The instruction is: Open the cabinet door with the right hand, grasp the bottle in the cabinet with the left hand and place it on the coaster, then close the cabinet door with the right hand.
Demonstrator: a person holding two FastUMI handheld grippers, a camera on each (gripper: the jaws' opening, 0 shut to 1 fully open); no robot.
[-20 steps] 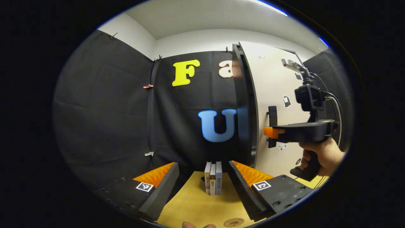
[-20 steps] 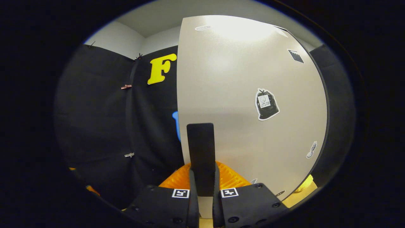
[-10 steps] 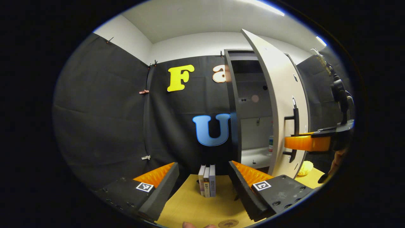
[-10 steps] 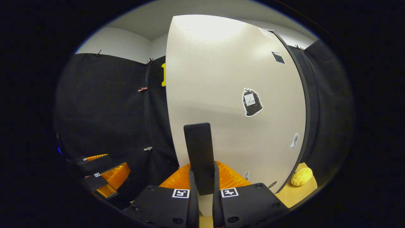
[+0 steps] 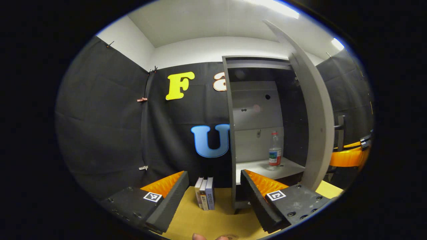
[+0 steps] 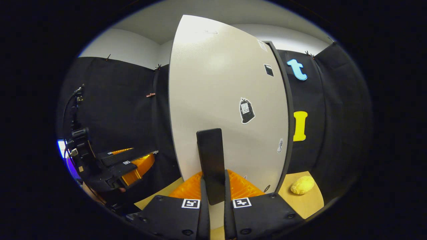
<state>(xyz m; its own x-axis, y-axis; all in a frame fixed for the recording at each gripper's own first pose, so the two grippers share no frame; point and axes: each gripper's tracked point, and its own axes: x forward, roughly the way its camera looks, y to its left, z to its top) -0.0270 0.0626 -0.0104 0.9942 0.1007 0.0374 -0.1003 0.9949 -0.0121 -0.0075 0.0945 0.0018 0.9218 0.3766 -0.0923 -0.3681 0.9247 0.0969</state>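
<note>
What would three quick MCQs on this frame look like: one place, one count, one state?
1. Where is the bottle?
A. On the cabinet shelf
B. On the table beside the books
C. In the left hand-held gripper

2. How many books stand on the table?
A. One
B. Three
C. Five

3. What is the right hand-held gripper doing?
A. Hanging open
B. Shut on the door handle
C. Shut on the bottle

Key:
1 A: the bottle stands upright on the shelf inside the cabinet.
2 B: three books stand side by side.
3 B: the right hand-held gripper has both fingers pressed on the handle of the open door.
</note>
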